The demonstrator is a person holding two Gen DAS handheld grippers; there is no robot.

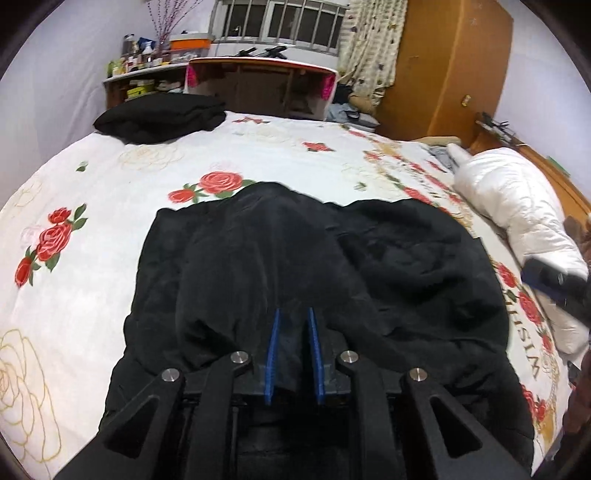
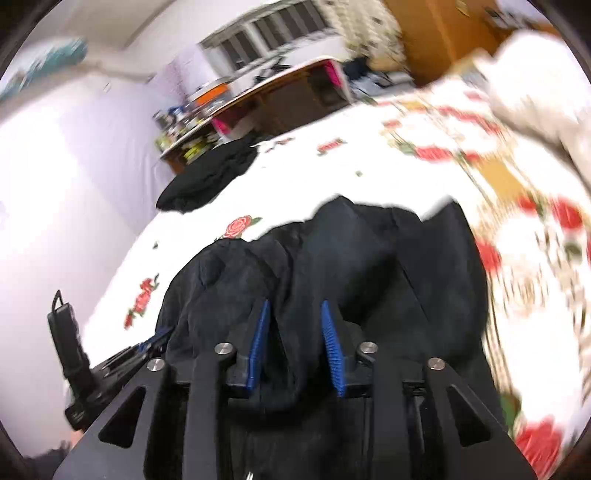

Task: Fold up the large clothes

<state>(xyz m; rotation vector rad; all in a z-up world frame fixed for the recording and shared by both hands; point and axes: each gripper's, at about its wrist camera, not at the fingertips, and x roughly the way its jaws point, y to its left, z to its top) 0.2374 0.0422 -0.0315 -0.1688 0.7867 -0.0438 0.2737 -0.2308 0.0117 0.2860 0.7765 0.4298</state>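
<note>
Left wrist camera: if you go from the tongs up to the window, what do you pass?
Left tongs → big black garment → rose bedsheet → wooden desk → barred window.

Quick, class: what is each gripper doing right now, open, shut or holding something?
Left gripper: open slightly, holding nothing, above the black garment.
Right gripper: open, holding nothing.

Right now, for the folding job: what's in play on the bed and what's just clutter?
In play:
- black garment, spread on the floral bedsheet
- left claw, over the garment
- right claw, also over it

Just lying about:
- folded black clothing at the bed's far corner
- white quilt
- cluttered desk
- wooden wardrobe
</note>
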